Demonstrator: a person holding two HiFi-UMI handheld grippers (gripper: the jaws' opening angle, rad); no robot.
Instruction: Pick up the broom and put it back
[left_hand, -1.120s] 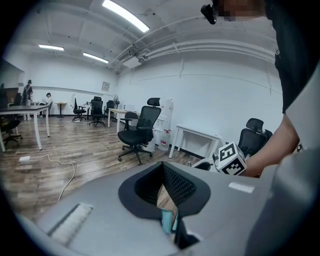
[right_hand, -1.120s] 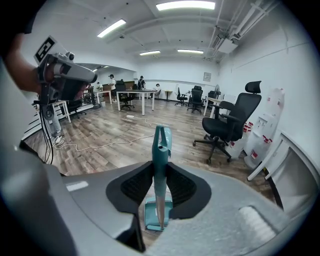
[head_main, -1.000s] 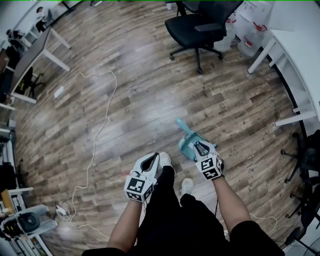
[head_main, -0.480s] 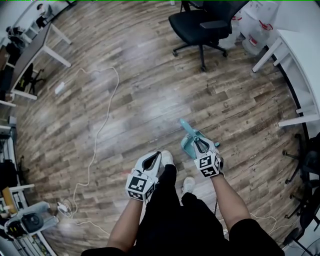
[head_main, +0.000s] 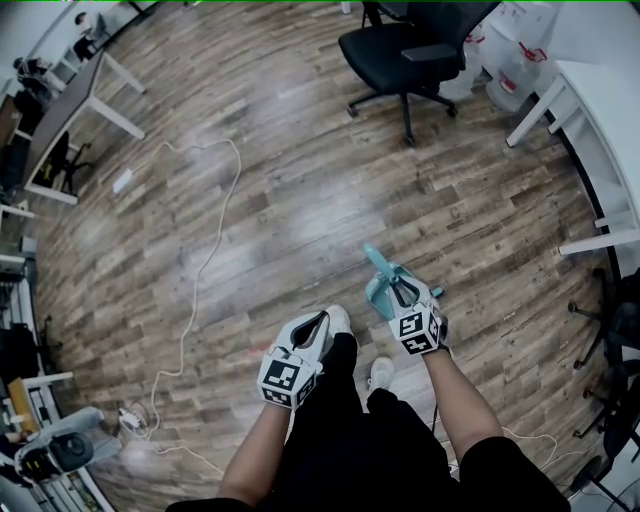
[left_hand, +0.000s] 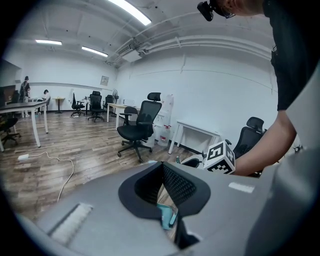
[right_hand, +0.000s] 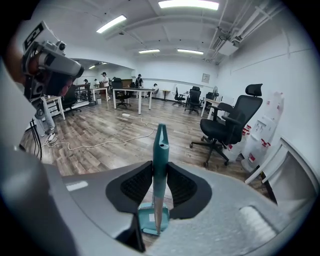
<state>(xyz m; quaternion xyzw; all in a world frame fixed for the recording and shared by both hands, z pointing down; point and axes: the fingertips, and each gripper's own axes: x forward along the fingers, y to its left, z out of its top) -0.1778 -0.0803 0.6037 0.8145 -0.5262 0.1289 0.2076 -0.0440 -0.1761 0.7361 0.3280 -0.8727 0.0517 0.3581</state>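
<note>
The broom has a teal handle that stands up from a teal dustpan base on the wood floor, just ahead of the person's feet. My right gripper is shut on the handle. In the right gripper view the handle runs up between both ribbed pads, with the base below. My left gripper hangs to the left of the broom, apart from it. Its pads meet at the tips and hold nothing. Through the slit under its pads a bit of the teal base shows.
A black office chair stands ahead. White desks run along the right, with white bags beside them. A white cable trails over the floor at left, near a desk. The person's shoes are close to the broom.
My right gripper has shifted slightly on the broom handle and still grips it. The left gripper has barely moved.
</note>
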